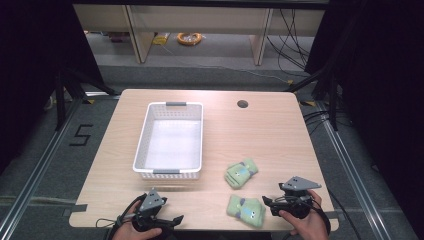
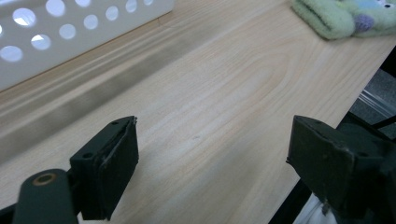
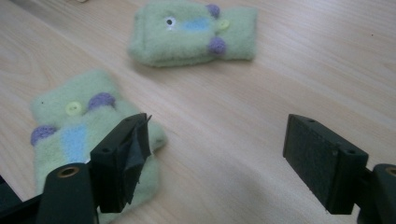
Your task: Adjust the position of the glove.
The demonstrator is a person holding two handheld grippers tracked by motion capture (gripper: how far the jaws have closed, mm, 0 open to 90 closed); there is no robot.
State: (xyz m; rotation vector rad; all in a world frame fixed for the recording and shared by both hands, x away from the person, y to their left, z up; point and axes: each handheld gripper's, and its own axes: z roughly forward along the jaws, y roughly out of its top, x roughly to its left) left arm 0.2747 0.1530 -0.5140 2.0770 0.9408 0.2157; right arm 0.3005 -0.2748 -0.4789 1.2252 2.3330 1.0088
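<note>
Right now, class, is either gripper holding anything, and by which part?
Nothing is held. The left gripper and right gripper are both open over the table, with no mitten between their jaws.

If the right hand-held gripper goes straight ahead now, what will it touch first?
Probably bare table: its jaws stand open over plain wood. The near green mitten lies just beside the left jaw, so it might brush that; depth is unclear.

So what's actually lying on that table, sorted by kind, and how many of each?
Green fuzzy mittens: 2, the near mitten and the far mitten
White basket: 1
Hand-held grippers: 2, the left gripper and the right gripper, both open
Total: 5
</note>
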